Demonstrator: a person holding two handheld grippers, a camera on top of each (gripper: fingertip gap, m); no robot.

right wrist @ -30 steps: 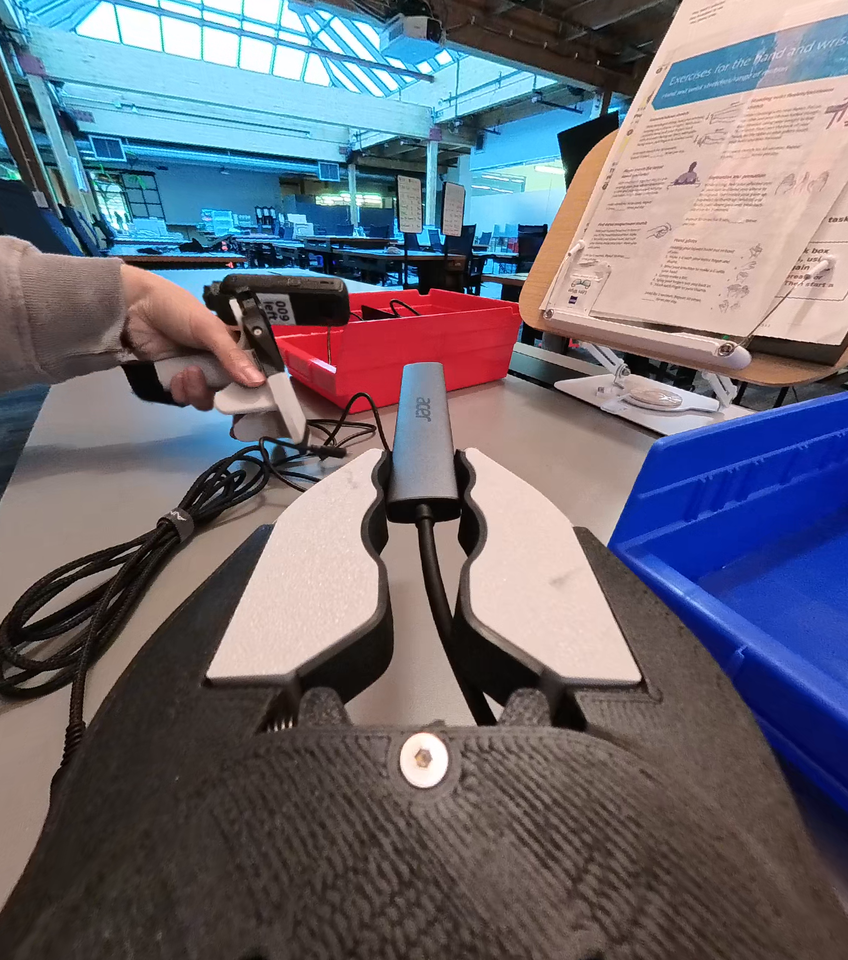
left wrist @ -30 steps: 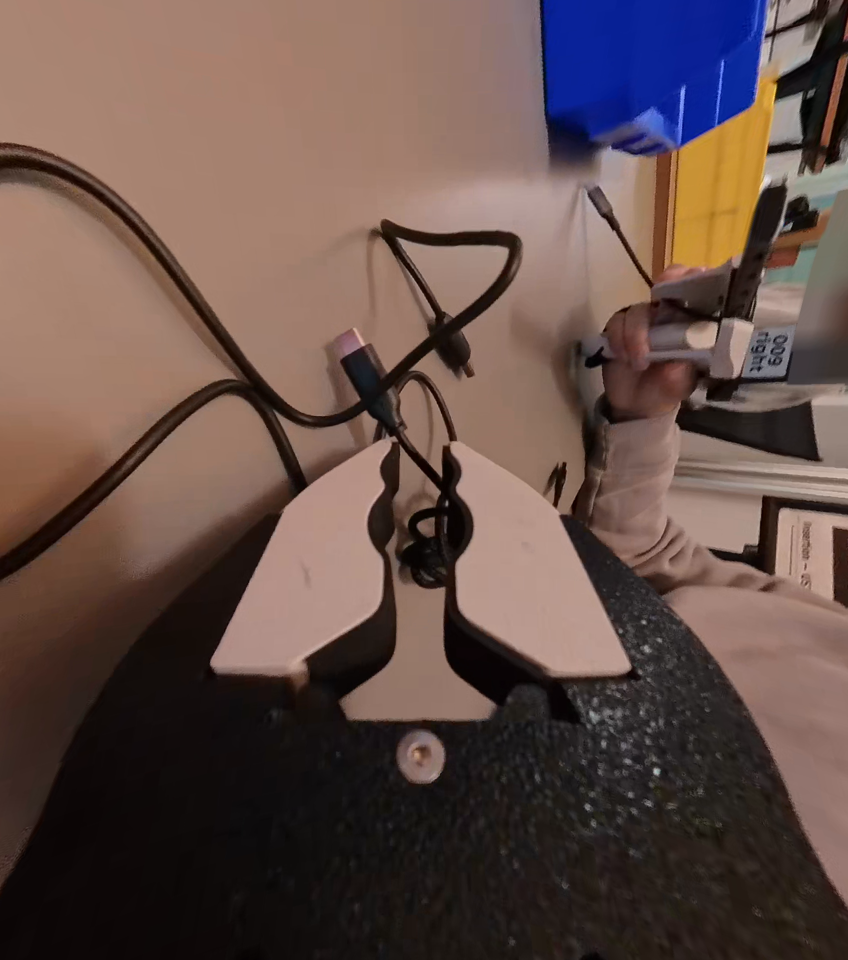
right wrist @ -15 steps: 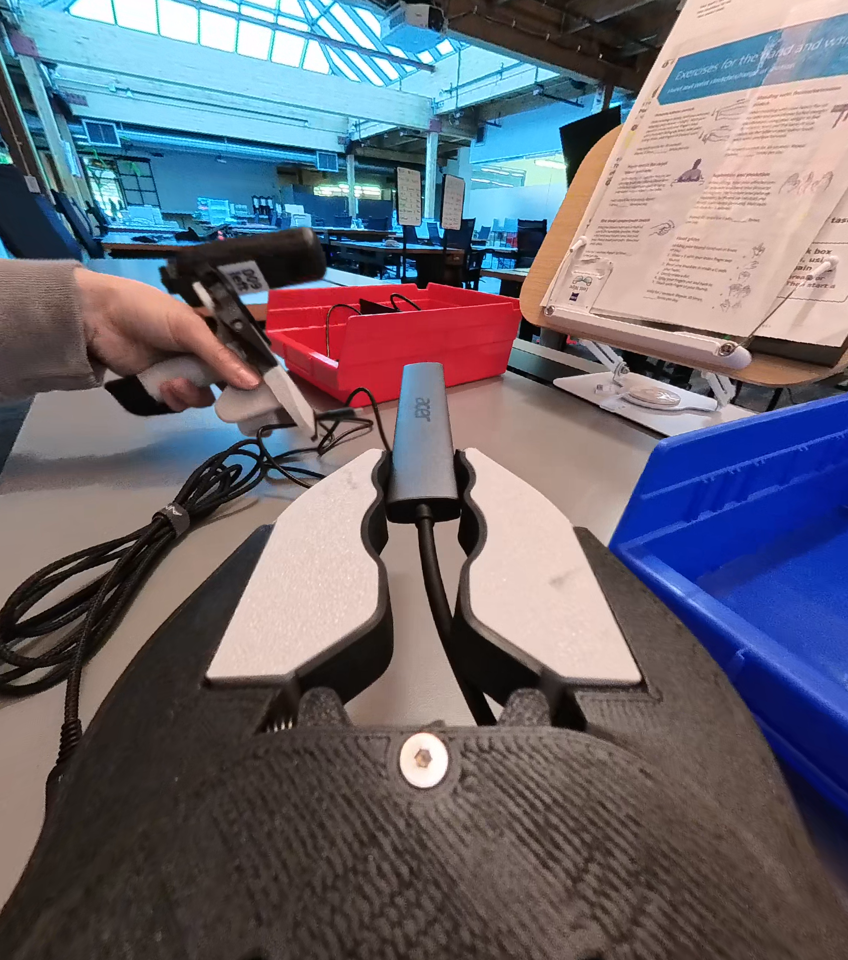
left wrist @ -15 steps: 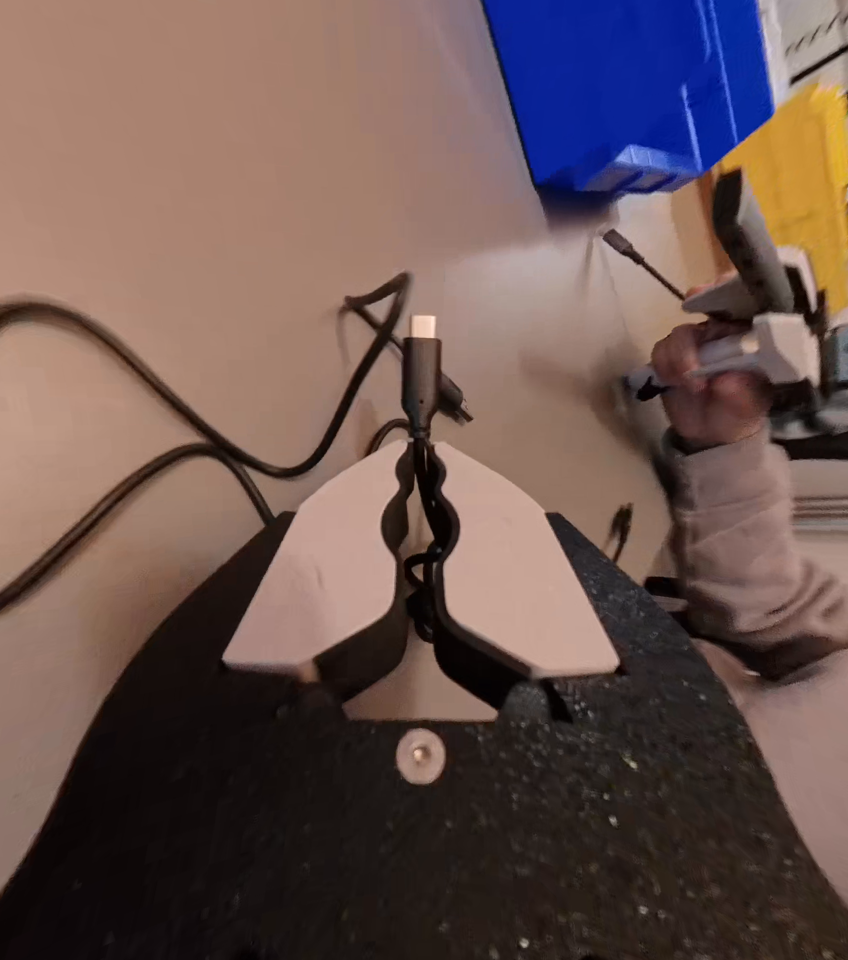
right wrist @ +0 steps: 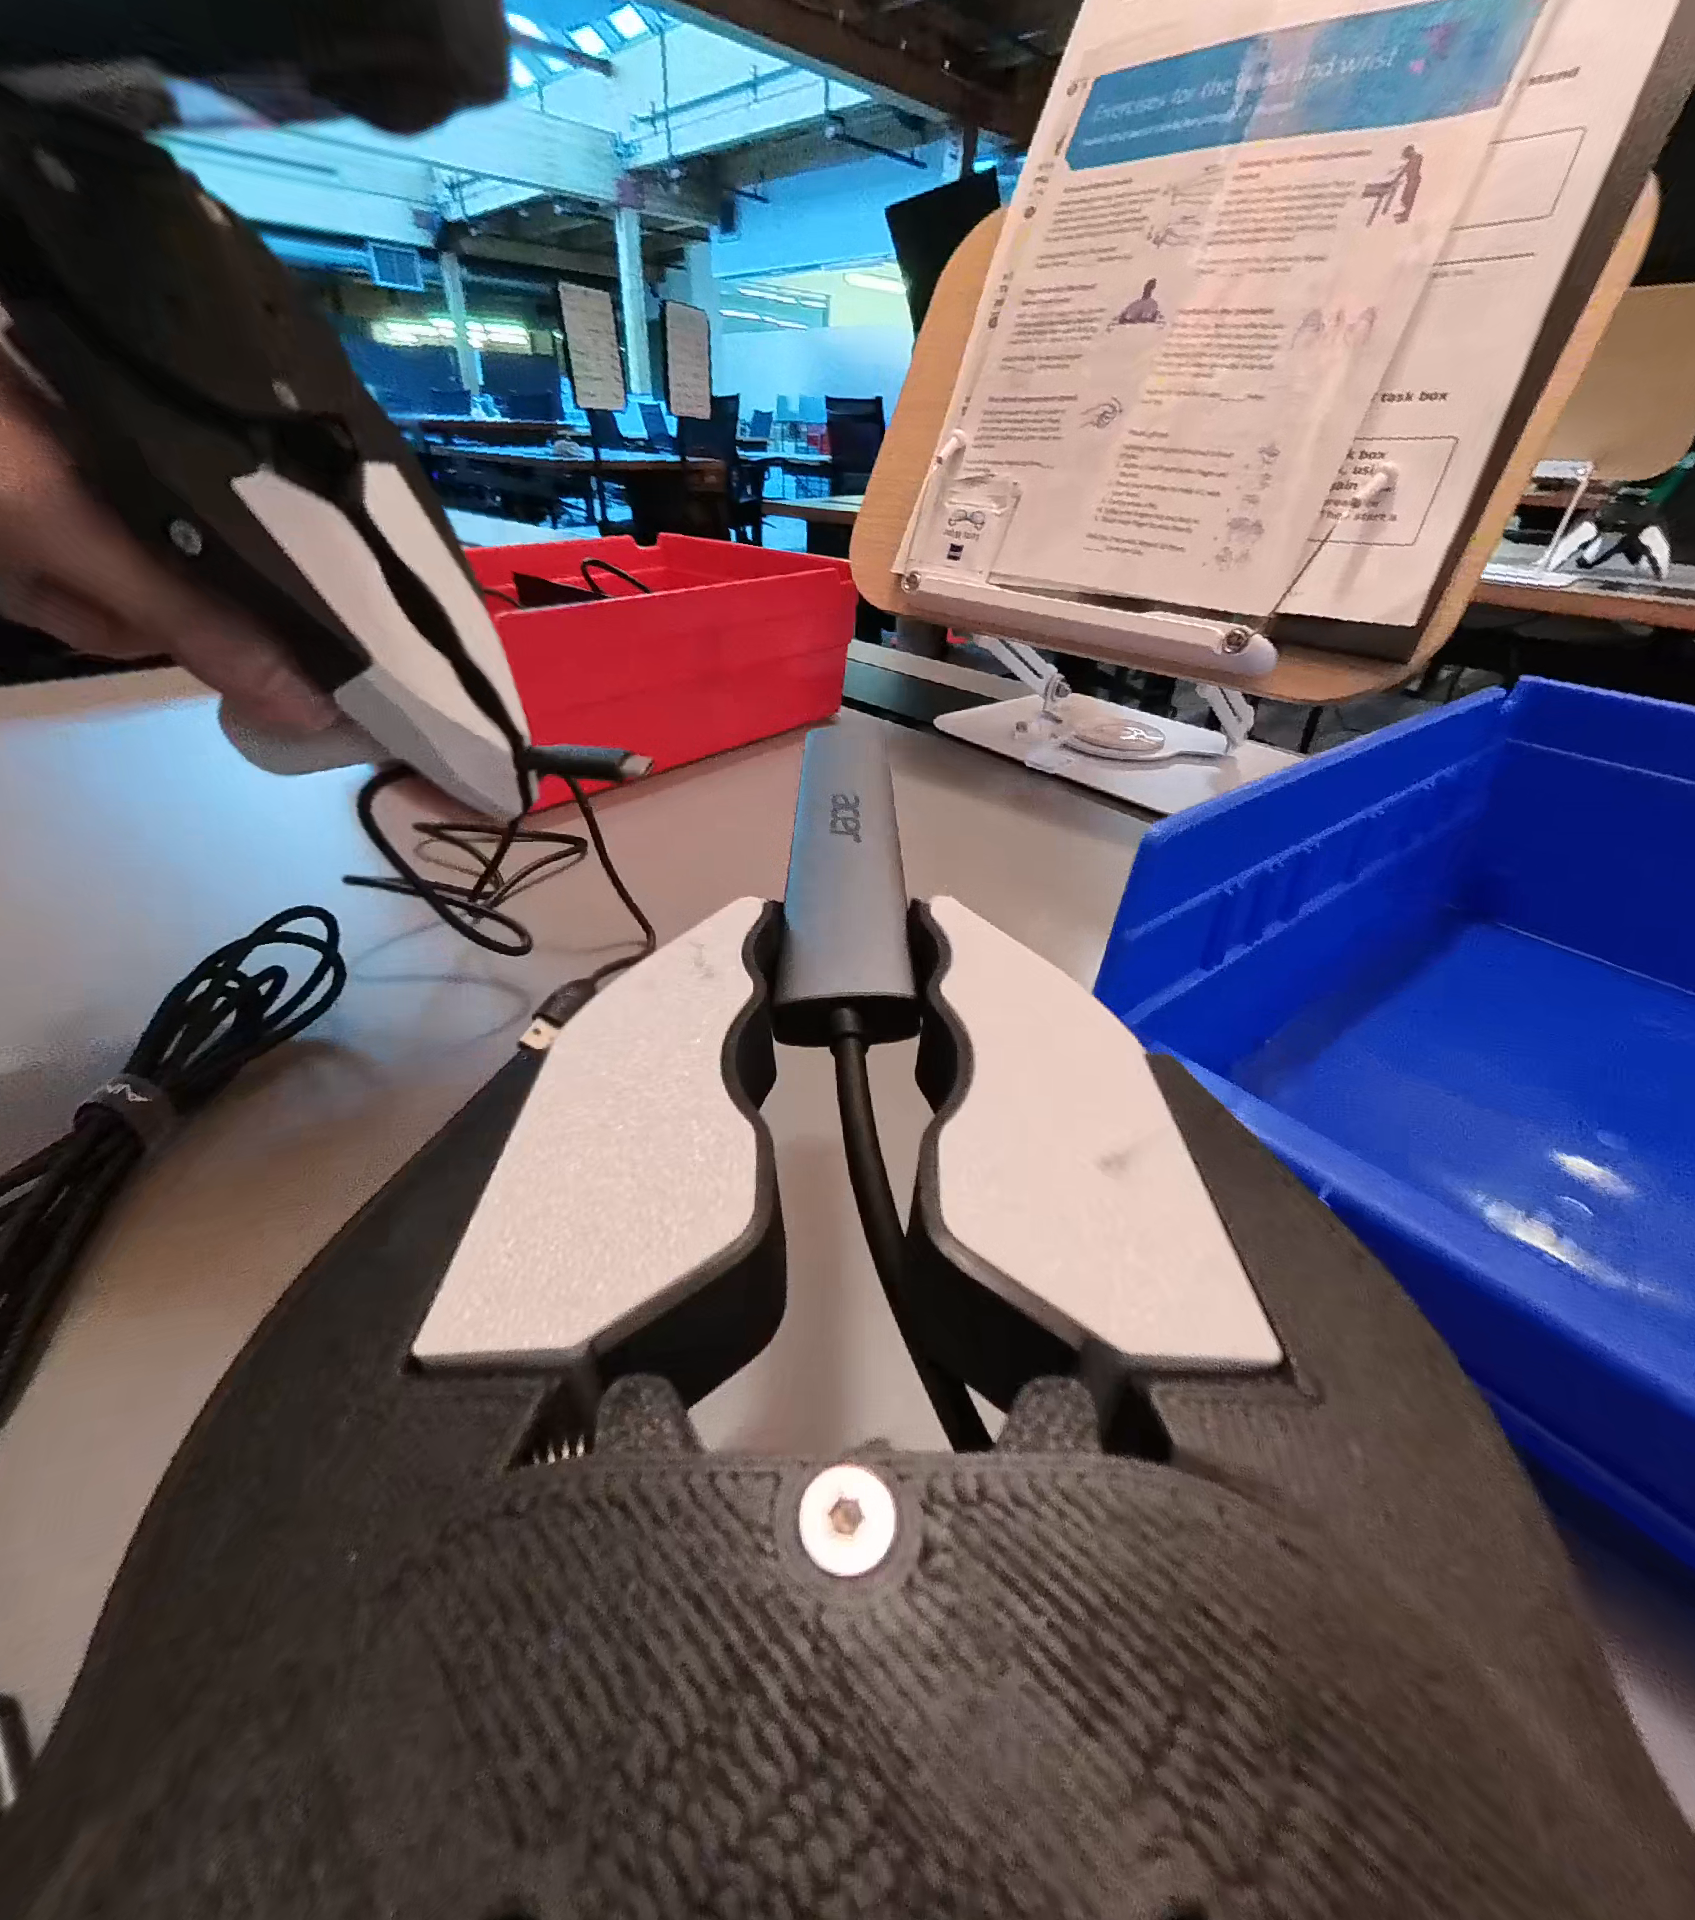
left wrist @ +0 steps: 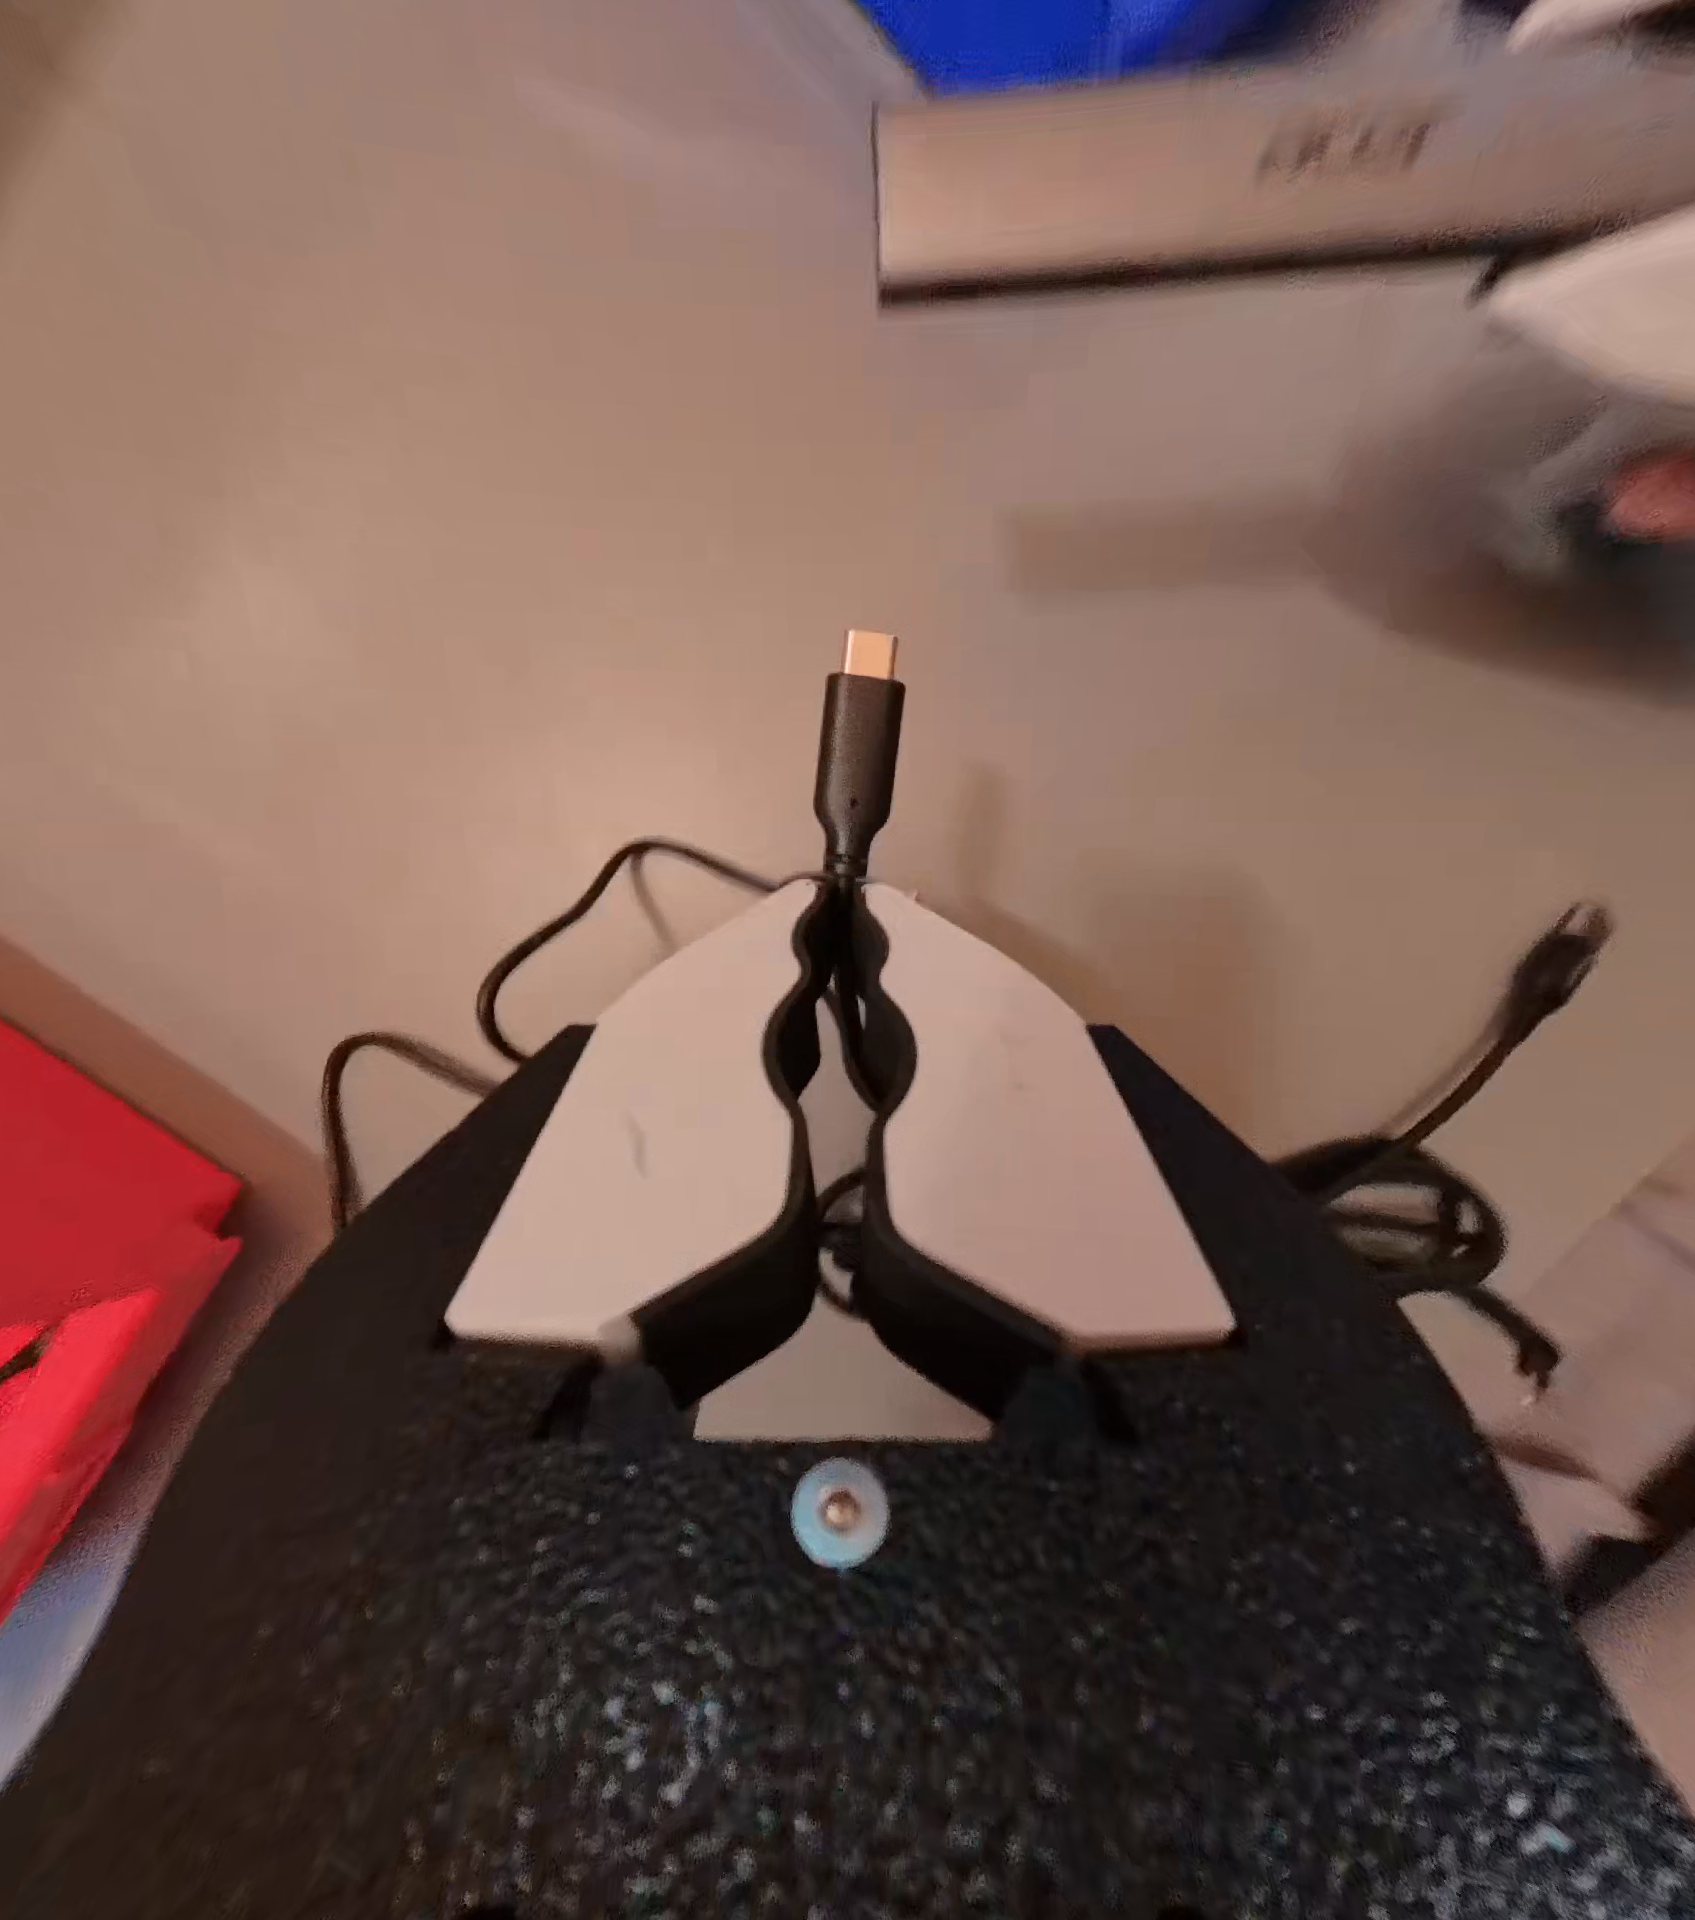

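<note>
My left gripper [left wrist: 838, 894] is shut on a thin black cable just behind its USB-C plug [left wrist: 858, 764], which sticks out past the fingertips above the grey table. The grey hub [left wrist: 1186, 203] shows blurred at the upper right of that view. My right gripper [right wrist: 841, 914] is shut on the cable end of the dark grey hub [right wrist: 843, 862], which points forward over the table. In the right wrist view the left gripper [right wrist: 521, 790] hangs at the upper left, its plug [right wrist: 594, 764] aimed toward the hub and a short way to its left.
A blue bin [right wrist: 1508, 1091] stands at the right, a red bin [right wrist: 677, 644] behind the grippers. A document stand with papers [right wrist: 1227, 343] rises at the back. A bundled black braided cable [right wrist: 95, 1122] lies on the table [right wrist: 95, 831] at the left. The gap from one gripper's tips to the other's is roughly 12 centimetres.
My left gripper has lifted off the table with the plug and swung toward the hub, coming much closer to my right gripper. The right gripper and hub have stayed put.
</note>
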